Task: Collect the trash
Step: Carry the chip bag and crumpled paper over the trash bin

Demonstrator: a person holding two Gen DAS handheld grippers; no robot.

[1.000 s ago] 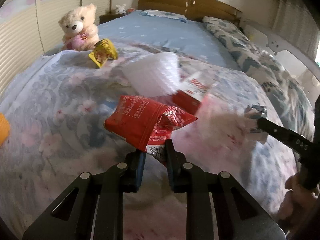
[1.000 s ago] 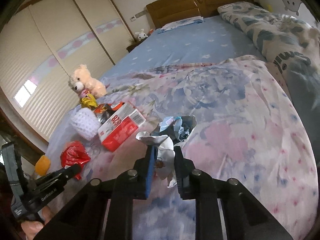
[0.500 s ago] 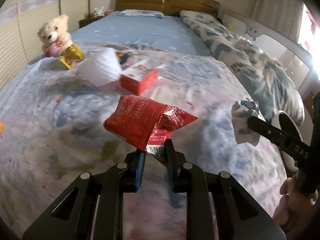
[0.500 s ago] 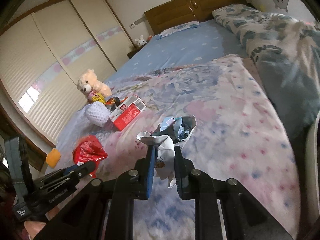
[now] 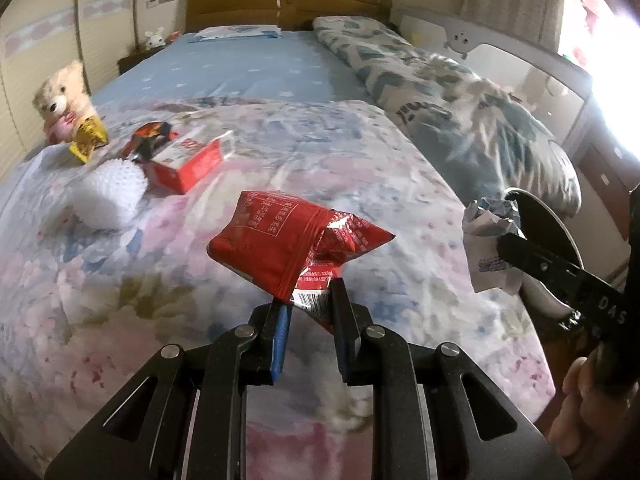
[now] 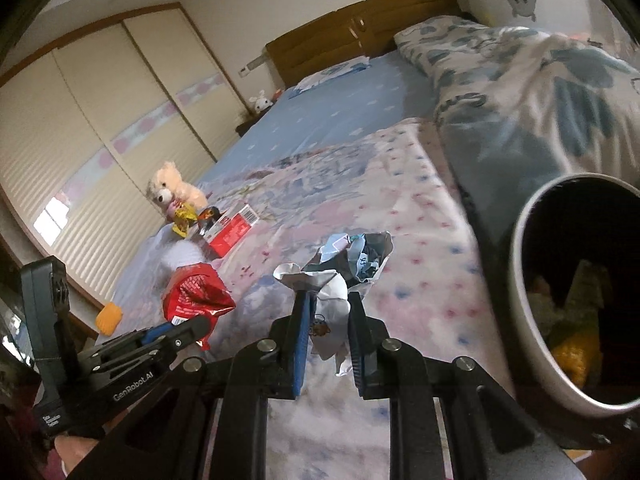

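Both tongs were carried sideways off the bed's middle; bin [image 6: 520, 300] now seen at right. Left tongs [image 5: 308, 304] hold red snack bag [image 5: 288, 244], right tongs [image 6: 328, 312] crumpled paper [image 6: 340, 268]; approx. ready for drop.

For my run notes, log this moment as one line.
left tool: shut on red snack bag | right tool: shut on crumpled paper | bin: at right, holds trash

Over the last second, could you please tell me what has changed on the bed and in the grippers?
Both grippers drew back from the bed's litter toward the bin, which has come into the right wrist view. Nothing was grasped or released: the left gripper still clamps the red snack bag, the right gripper the crumpled paper. The teddy bear, red box and white ball stayed put.
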